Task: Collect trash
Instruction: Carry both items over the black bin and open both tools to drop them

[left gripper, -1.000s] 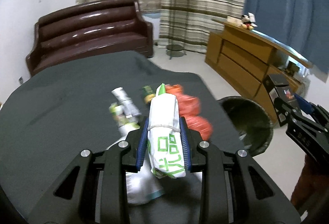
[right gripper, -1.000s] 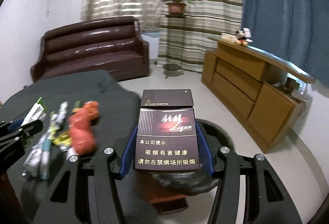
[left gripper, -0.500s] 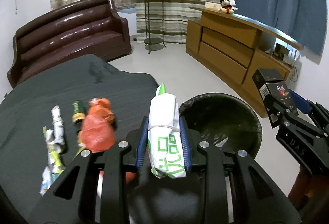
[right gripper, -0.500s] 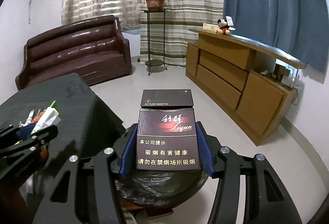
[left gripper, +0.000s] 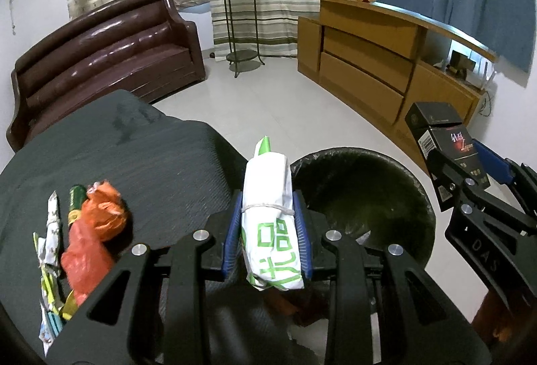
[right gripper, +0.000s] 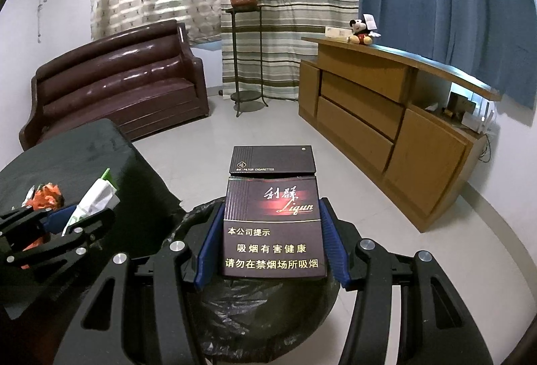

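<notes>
My left gripper [left gripper: 267, 224] is shut on a white and green packet [left gripper: 268, 217] and holds it at the table's edge, just left of the black-lined trash bin [left gripper: 365, 197]. My right gripper [right gripper: 272, 234] is shut on a dark cigarette box [right gripper: 272, 224] with its lid flipped open, held above the bin [right gripper: 255, 308]. The right gripper and box also show in the left wrist view [left gripper: 449, 160], at the bin's right side. The left gripper and packet show in the right wrist view [right gripper: 90, 200].
An orange plastic bag [left gripper: 90, 237], a green tube [left gripper: 75, 199] and several crumpled wrappers [left gripper: 48, 251] lie on the dark table [left gripper: 134, 157]. A brown sofa [left gripper: 104, 43], a plant stand [left gripper: 240, 29] and a wooden cabinet [left gripper: 379, 59] stand behind on the tiled floor.
Both grippers have swung right, away from the table and toward the bin. The left one now holds the packet at the bin's rim; the right one holds the box over the bin.
</notes>
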Action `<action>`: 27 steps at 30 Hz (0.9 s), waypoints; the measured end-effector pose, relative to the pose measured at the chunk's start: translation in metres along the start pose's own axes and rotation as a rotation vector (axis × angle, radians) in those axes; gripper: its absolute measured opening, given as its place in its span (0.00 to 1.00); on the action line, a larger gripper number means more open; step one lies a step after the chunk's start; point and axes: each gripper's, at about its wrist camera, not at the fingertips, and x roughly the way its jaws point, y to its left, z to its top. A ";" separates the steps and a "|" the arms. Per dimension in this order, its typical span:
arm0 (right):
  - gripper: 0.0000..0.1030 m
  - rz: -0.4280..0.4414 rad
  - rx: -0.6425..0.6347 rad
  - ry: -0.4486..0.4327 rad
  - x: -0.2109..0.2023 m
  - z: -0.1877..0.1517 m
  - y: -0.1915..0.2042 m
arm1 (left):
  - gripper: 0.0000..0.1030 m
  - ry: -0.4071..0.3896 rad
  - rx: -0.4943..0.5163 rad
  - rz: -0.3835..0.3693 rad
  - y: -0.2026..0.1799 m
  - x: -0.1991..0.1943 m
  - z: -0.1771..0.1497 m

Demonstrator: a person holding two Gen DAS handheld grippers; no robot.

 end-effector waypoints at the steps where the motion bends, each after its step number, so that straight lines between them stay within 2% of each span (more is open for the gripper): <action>1: 0.53 0.002 0.002 0.001 0.003 0.000 -0.002 | 0.28 0.010 0.000 -0.002 -0.001 0.003 0.002; 8: 0.53 -0.004 0.004 0.016 0.012 -0.002 -0.004 | 0.28 0.027 0.011 0.011 -0.007 0.013 0.009; 10: 0.55 0.008 0.006 0.030 0.014 -0.003 -0.003 | 0.35 0.043 0.011 0.010 -0.008 0.016 0.010; 11: 0.58 0.011 0.007 0.035 0.015 -0.003 -0.004 | 0.46 0.046 0.010 0.013 -0.006 0.017 0.011; 12: 0.62 0.008 0.014 0.032 0.013 -0.003 -0.005 | 0.51 0.044 0.007 0.020 -0.006 0.017 0.011; 27: 0.63 -0.006 0.032 0.013 -0.008 0.000 -0.008 | 0.53 0.030 -0.022 0.021 0.004 0.010 0.010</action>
